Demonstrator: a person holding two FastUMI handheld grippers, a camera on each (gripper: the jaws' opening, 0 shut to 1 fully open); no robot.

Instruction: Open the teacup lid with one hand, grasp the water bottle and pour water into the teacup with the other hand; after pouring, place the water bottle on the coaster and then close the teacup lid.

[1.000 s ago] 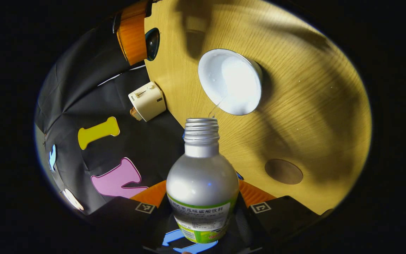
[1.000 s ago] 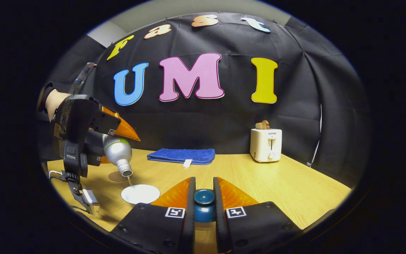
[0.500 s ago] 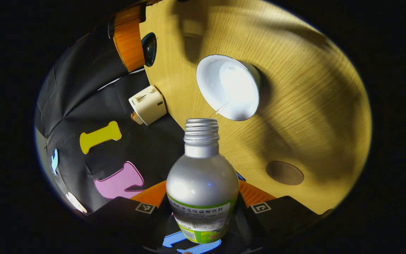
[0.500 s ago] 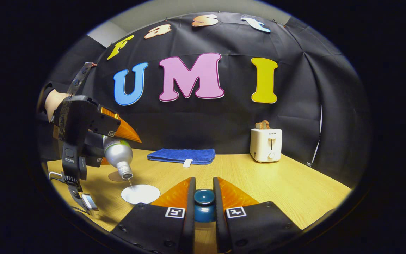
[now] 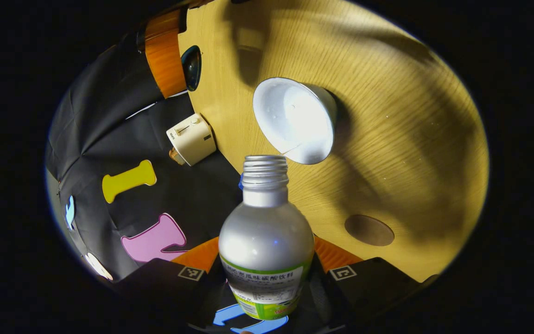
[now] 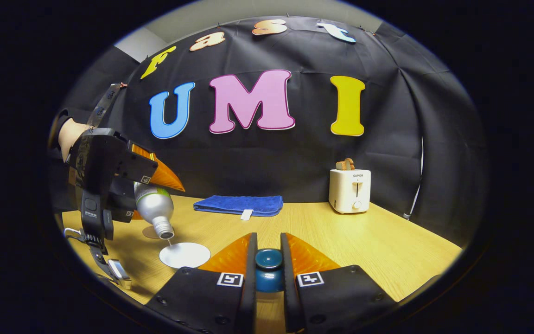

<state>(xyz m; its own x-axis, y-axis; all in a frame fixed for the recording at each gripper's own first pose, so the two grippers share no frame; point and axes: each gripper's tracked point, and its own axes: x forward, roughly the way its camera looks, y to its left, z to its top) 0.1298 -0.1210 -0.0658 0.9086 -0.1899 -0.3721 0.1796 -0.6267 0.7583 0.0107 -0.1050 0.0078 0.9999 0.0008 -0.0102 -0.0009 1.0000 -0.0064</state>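
Both grippers clench loads: the left gripper (image 5: 267,273) tips the water bottle (image 5: 265,232), neck down, seemingly just above the teacup (image 5: 293,119); the right gripper (image 6: 268,253) holds the lid (image 6: 268,260) aside.

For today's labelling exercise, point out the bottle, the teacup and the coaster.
bottle (image 5: 265,232), left gripper view, silver shoulder.
teacup (image 5: 292,118), left gripper view, white inside.
coaster (image 5: 369,230), left gripper view, centre of the brown disc.

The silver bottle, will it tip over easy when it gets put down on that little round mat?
Maybe a little. The bottle looks tall with a narrow neck, so it might wobble if set down crooked. It has no cap, so a tip would likely spill. The coaster looks flat and wider than the neck, which should help. The left claw grips its body.
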